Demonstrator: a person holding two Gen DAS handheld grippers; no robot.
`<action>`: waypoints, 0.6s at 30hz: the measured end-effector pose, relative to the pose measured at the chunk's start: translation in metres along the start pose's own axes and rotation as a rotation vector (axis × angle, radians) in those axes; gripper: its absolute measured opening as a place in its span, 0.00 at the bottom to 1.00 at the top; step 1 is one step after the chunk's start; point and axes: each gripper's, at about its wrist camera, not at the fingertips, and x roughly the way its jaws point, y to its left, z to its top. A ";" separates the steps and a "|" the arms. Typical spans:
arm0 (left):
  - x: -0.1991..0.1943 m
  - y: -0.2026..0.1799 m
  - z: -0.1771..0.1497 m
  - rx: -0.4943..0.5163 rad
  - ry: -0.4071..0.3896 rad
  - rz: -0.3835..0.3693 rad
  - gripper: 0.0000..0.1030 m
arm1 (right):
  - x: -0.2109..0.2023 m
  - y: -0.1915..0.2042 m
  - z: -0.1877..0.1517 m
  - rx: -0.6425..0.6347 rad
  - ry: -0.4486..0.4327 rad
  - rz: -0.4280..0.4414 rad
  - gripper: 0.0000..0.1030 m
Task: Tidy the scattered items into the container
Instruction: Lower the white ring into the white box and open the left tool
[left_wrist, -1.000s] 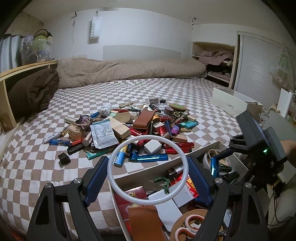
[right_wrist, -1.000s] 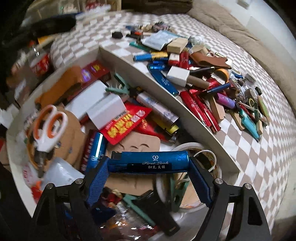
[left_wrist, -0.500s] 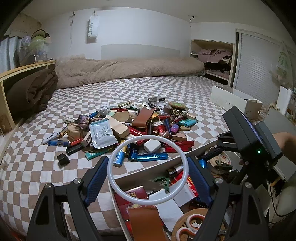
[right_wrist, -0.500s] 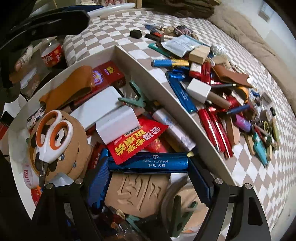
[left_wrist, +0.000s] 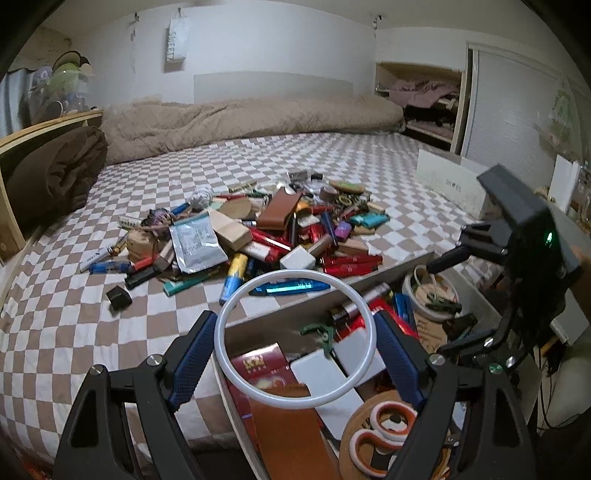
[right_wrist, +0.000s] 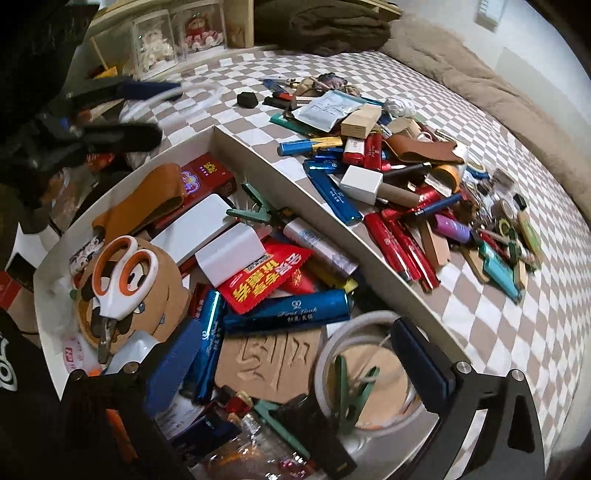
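Note:
My left gripper (left_wrist: 295, 339) is shut on a white ring (left_wrist: 295, 398) and holds it above the near corner of the white container (left_wrist: 391, 271). My right gripper (right_wrist: 295, 354) is open and empty over the container (right_wrist: 280, 164). A blue metallic tube (right_wrist: 291, 310) lies loose in the container just beyond its fingers. A pile of scattered items (left_wrist: 266, 236) lies on the checkered bed; the same pile shows in the right wrist view (right_wrist: 406, 177).
The container holds orange-handled scissors (right_wrist: 118, 273), a red packet (right_wrist: 266, 277), a brown leather case (right_wrist: 144, 203), a white box (right_wrist: 229, 251) and a tape roll with green clips (right_wrist: 369, 369). A black cap (left_wrist: 119, 296) lies apart from the pile. A rolled blanket (left_wrist: 55, 173) sits left.
My right gripper has opened and let the blue tube drop into the container, then drawn back. My left gripper still holds the white ring in much the same place.

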 end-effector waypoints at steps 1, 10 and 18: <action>0.001 -0.001 -0.002 0.001 0.008 -0.004 0.83 | -0.001 0.000 -0.001 0.015 0.004 0.009 0.99; 0.006 -0.007 -0.019 -0.018 0.059 -0.037 0.83 | -0.005 -0.001 -0.014 0.078 0.004 0.028 0.99; -0.005 -0.027 -0.041 -0.011 0.113 -0.158 0.83 | -0.007 -0.006 -0.019 0.138 -0.004 0.042 0.99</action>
